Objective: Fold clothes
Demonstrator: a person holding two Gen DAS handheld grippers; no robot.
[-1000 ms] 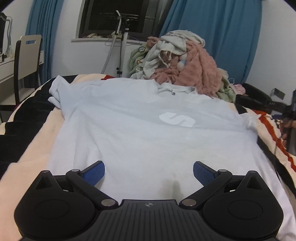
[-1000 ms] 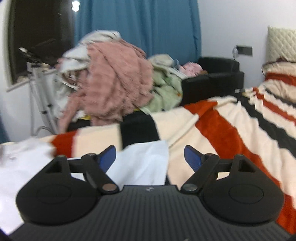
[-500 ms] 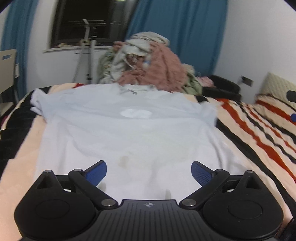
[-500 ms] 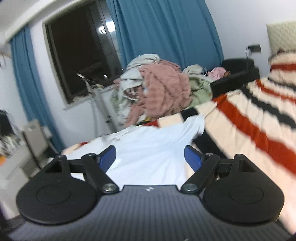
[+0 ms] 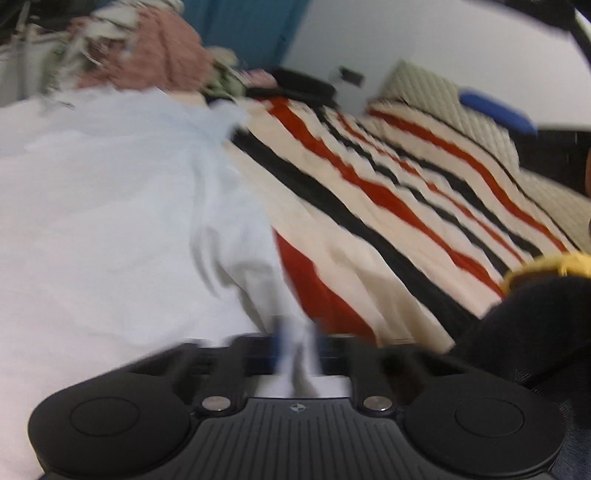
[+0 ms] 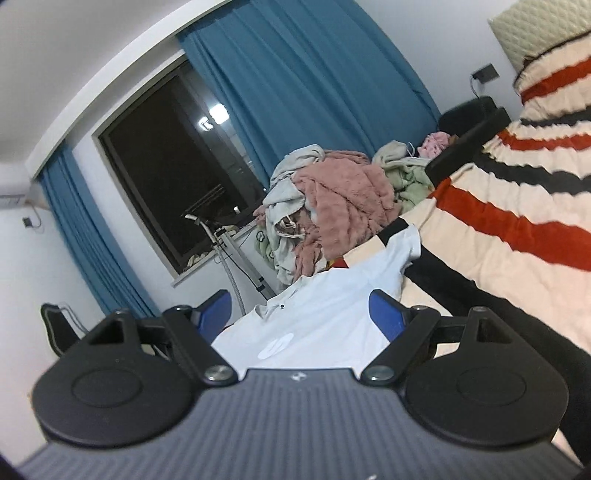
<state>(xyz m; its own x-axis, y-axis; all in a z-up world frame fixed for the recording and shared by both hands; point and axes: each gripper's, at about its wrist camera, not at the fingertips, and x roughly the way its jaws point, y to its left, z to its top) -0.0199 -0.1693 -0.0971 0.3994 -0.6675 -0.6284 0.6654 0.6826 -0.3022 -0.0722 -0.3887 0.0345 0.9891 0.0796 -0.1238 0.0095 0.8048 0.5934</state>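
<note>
Our left hand-held gripper [image 5: 295, 354] pinches the pale blue cotton t-shirt [image 5: 110, 221] hem; right hand-held gripper [image 6: 301, 314] hangs wide. Next, probably grab the other corner.

Clothes heap [image 6: 332, 206] beyond shirt [image 6: 332, 302]

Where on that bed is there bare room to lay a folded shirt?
The striped blanket lies bare to the right of the pale blue T-shirt, up toward the quilted headboard. The far end is crowded by the heap of clothes under the blue curtain.
</note>
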